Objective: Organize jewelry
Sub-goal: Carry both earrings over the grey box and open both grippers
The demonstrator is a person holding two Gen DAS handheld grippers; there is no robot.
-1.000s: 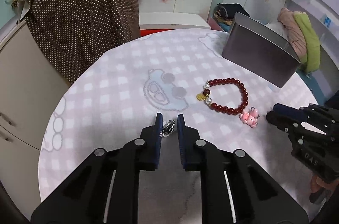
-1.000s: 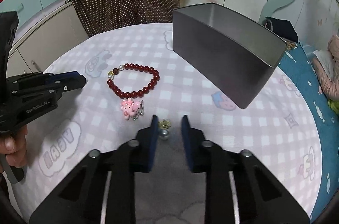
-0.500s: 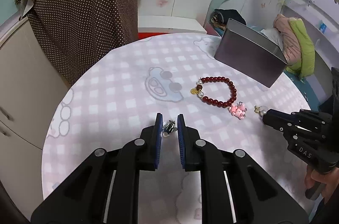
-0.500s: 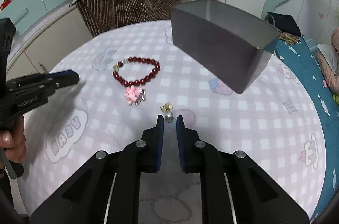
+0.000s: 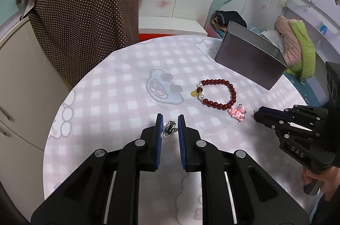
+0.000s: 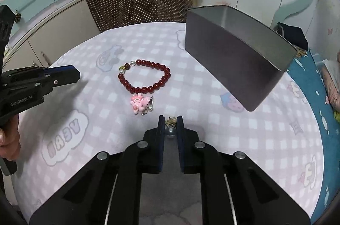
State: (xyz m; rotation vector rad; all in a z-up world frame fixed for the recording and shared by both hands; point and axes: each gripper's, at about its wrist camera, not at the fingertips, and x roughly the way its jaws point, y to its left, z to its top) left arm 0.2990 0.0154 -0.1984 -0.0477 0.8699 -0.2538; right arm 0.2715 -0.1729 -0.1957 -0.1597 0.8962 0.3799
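My left gripper (image 5: pixel 170 121) is shut on a small silver earring (image 5: pixel 169 128) and holds it over the checked tablecloth. My right gripper (image 6: pixel 170 123) is shut on a pearl earring with a gold top (image 6: pixel 170 126); it shows at the right of the left wrist view (image 5: pixel 258 114). A dark red bead bracelet (image 6: pixel 144 76) with a pink charm (image 6: pixel 138 102) lies on the table between the two grippers; it also shows in the left wrist view (image 5: pixel 218 94). A grey metal box (image 6: pixel 233 54) stands open at the back right.
The round table (image 6: pixel 265 140) has a pink checked cloth. A chair draped in brown dotted fabric (image 5: pixel 85 12) stands behind the table. Cabinets (image 6: pixel 53 33) are at the left and a bed with clothes (image 5: pixel 297 46) at the right.
My right gripper closed on the pearl earring and lifted it off the cloth. My left gripper kept its hold on the silver earring and rose slightly.
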